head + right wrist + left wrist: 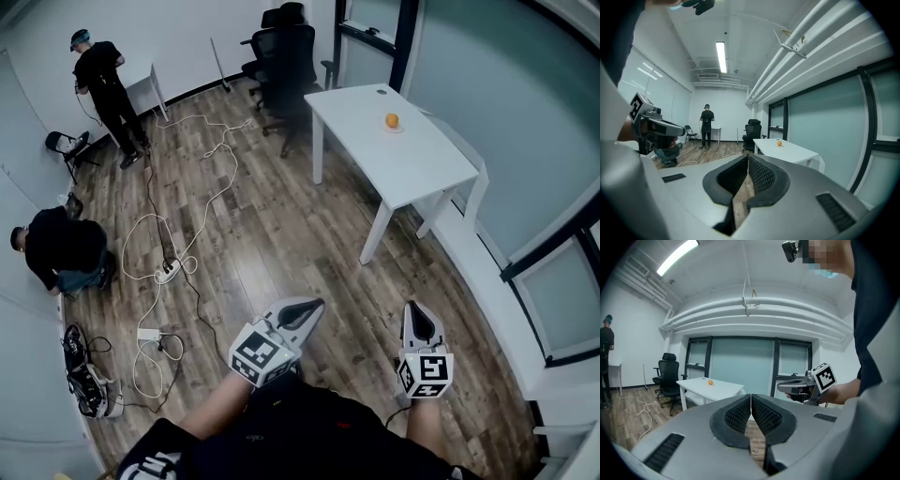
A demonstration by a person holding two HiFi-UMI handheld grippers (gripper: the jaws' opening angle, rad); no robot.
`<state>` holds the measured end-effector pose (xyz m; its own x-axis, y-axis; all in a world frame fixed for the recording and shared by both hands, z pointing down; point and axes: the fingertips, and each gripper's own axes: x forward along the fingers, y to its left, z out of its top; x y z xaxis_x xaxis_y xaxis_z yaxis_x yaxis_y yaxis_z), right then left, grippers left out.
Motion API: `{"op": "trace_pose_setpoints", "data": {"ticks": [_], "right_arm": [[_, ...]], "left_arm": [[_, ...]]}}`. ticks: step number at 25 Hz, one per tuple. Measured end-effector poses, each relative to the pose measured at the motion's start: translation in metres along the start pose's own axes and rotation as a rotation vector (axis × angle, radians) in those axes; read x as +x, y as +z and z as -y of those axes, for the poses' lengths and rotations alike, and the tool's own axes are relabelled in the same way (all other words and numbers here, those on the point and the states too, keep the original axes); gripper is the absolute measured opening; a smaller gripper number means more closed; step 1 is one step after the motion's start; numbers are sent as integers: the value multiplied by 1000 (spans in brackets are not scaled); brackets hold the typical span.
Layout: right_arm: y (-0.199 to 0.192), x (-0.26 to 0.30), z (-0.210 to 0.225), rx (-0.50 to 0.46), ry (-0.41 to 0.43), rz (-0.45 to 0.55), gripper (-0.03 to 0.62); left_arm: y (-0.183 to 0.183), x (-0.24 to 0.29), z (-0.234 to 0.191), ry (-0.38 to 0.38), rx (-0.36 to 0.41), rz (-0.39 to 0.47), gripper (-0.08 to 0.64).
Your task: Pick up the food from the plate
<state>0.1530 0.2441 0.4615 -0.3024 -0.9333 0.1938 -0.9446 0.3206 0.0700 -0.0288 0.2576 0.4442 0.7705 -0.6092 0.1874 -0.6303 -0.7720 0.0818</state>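
Observation:
An orange piece of food (391, 120) sits on a small plate (393, 128) on the white table (394, 155), far across the room. It shows small in the left gripper view as the food (710, 382) and in the right gripper view as the food (778, 143). My left gripper (312, 305) is held low near my body, shut with nothing between its jaws. My right gripper (413, 307) is beside it, also shut and empty. Both are well short of the table.
Black office chairs (284, 56) stand behind the table. White cables (178, 246) and power strips trail over the wooden floor. One person (105, 89) stands by a small desk at the back left; another (61, 251) crouches at the left wall. Glass walls run along the right.

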Motion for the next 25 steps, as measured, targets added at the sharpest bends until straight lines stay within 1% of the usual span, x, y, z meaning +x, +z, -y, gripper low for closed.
{"op": "trace_pose_setpoints", "data": {"ticks": [5, 8, 11, 14, 18, 22, 25], "right_arm": [[26, 83, -8, -25, -27, 17, 26], [38, 128, -17, -32, -43, 8, 26], [42, 165, -28, -28, -53, -6, 26], [47, 199, -45, -30, -49, -15, 26], [52, 237, -60, -52, -18, -40, 26], [57, 278, -60, -61, 3, -54, 26], [60, 312, -61, -68, 38, -58, 26]], "left_arm": [[10, 24, -89, -18, -4, 14, 23], [17, 32, -140, -29, 0, 18, 23], [19, 35, -181, -45, 0, 18, 23], [16, 33, -221, -45, -1, 9, 23], [19, 35, -262, -33, -21, 20, 23], [16, 46, -295, -12, -37, 26, 23], [17, 55, -320, 14, -51, 31, 23]]}}
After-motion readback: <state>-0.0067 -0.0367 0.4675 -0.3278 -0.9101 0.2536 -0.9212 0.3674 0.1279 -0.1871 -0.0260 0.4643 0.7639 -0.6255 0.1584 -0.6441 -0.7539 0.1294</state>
